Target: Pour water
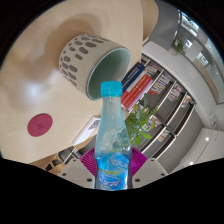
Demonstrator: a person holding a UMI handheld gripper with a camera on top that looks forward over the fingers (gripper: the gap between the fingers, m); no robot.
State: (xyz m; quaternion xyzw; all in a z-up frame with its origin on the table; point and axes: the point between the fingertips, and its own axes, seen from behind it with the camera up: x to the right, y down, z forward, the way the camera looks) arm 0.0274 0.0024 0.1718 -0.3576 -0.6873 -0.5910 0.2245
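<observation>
My gripper [112, 165] is shut on a clear plastic water bottle [112, 140] with a blue label and a light blue cap [110, 89]. The pink pads [91, 160] press on both sides of the bottle's body. The view is tilted. The bottle's capped top points toward a cup [88, 58] with a beige, dotted outer wall and a teal inside, which stands on a round beige table [40, 90]. The cap lies just short of the cup's rim. The cap is on the bottle.
A round pink coaster [39, 125] lies on the table near its edge. Beyond the table stand bookshelves [150, 85] full of books and a green plant [140, 122]. Ceiling lights show far beyond.
</observation>
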